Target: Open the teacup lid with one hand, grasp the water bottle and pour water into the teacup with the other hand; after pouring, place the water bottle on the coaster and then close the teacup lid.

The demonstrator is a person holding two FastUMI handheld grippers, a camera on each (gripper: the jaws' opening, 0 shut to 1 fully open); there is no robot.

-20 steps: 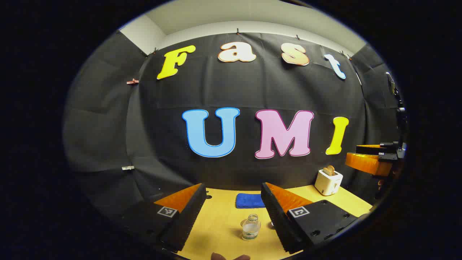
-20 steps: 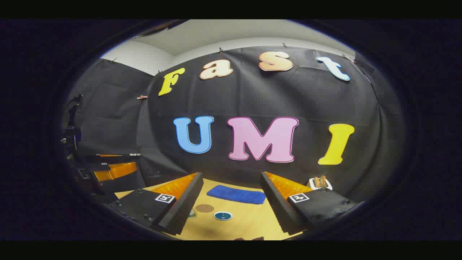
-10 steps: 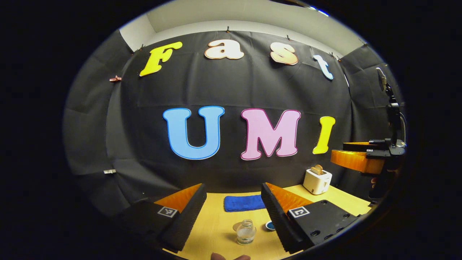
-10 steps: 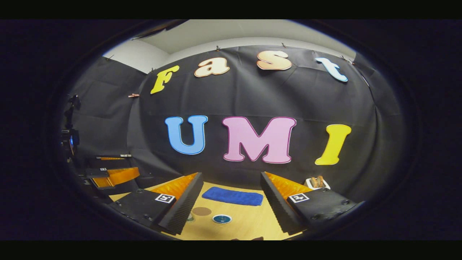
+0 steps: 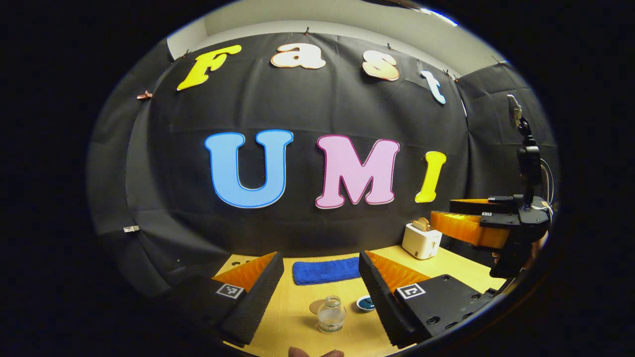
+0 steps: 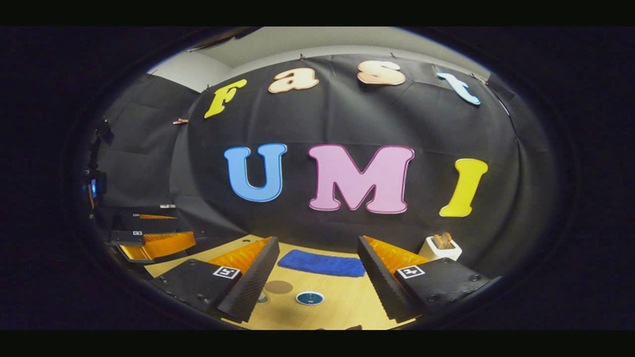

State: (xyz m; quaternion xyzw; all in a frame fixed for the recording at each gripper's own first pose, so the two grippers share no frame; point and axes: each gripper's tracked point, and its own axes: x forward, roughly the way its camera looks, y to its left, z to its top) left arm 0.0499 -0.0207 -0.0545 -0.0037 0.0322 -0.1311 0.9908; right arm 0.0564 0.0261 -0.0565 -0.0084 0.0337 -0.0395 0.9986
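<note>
Water bottle [image 5: 331,314]: clear in left gripper view; right gripper view hides most behind a finger.
Teacup [image 6: 309,298]: lidded.
Jaws: both grippers' apart, empty.

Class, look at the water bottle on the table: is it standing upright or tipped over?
Upright. In the left gripper view the water bottle stands on its base on the table, neck pointing up, with no gripper touching it.

We can read no text here. The water bottle [image 5: 331,314] carries a label too small to make out, and the fingers [image 5: 415,298] bear only square coded markers.
</note>
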